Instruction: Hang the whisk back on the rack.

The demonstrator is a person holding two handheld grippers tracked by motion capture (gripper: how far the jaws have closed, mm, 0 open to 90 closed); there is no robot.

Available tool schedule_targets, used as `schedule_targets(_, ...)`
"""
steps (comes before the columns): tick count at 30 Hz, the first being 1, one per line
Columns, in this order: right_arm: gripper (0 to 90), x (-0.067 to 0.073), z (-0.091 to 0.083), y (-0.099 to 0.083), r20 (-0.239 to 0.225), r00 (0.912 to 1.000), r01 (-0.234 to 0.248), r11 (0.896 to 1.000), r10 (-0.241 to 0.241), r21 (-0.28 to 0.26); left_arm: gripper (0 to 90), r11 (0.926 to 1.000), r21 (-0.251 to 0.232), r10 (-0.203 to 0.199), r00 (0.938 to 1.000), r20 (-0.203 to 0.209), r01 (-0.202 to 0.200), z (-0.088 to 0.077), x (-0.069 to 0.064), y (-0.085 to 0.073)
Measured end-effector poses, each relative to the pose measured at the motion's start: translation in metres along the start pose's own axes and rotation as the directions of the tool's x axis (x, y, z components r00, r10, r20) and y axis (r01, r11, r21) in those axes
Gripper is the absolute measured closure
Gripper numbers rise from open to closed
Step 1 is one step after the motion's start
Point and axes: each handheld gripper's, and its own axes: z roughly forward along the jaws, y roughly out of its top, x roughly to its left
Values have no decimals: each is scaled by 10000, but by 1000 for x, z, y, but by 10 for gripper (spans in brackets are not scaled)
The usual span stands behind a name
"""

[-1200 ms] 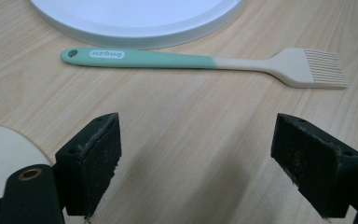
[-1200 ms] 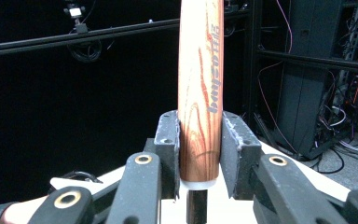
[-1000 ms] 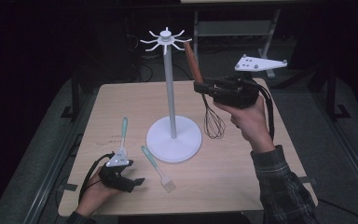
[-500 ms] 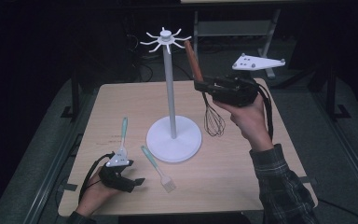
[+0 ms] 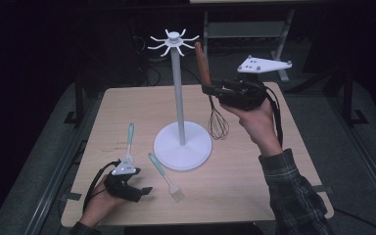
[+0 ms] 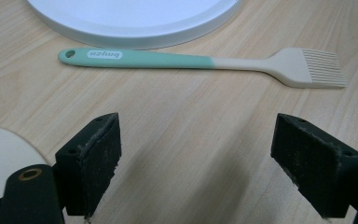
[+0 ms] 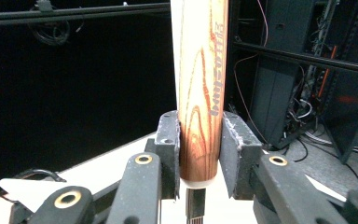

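Observation:
A white utensil stand [image 5: 178, 93] with hooks at its top rises from a round base [image 5: 182, 146] at the table's middle. My right gripper [image 5: 207, 90] [image 7: 200, 140] is shut on the wooden handle of a whisk [image 5: 202, 63] [image 7: 201, 70]. It holds the whisk upright above the table, just right of the stand's pole, with the wire head [image 5: 219, 123] hanging below. My left gripper [image 5: 144, 190] [image 6: 196, 140] rests open at the front left. Beyond its jaws a teal-handled pastry brush [image 5: 164, 171] [image 6: 200, 63] lies on the table.
A teal-handled spatula [image 5: 129, 139] lies on the wooden table [image 5: 254, 186] left of the stand's base; its pale blade [image 6: 0, 154] is beside my left gripper. Dark floor and equipment racks [image 7: 307, 70] surround the table.
My right gripper has shifted slightly left and up with the whisk, closer to the stand's top. The left gripper has stayed put.

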Motion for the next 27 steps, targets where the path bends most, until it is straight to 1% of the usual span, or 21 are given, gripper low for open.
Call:
schedule_targets(7, 705, 2, 7, 0, 175, 9998, 69, 10000, -70, 50, 157, 10000, -12, 15, 10000, 13, -15, 0, 0, 0)
schedule_targets(10, 706, 5, 10, 0, 438, 9987, 277, 9996, -279, 50, 157, 10000, -14, 10, 10000, 19, -10, 0, 0, 0)
schedule_targets(14, 701, 9, 12, 0, 581, 9974, 428, 9990, -434, 125, 157, 10000, 18, 49, 10000, 24, -49, 0, -1, 0)
schedule_targets(20, 682, 7, 14, -1, 300, 9990, 317, 9995, -319, 49, 157, 10000, 42, 65, 10000, 42, -65, 0, -1, 0)
schedule_targets(24, 643, 5, 16, 0, 89, 9996, 262, 9996, -262, -45, 157, 9999, 17, 99, 9999, 41, -99, 1, -1, 0)
schedule_targets(27, 644, 4, 19, 1, 66, 9995, 312, 9995, -312, -39, 157, 9999, 28, 125, 9999, 18, -125, 0, -1, 0)
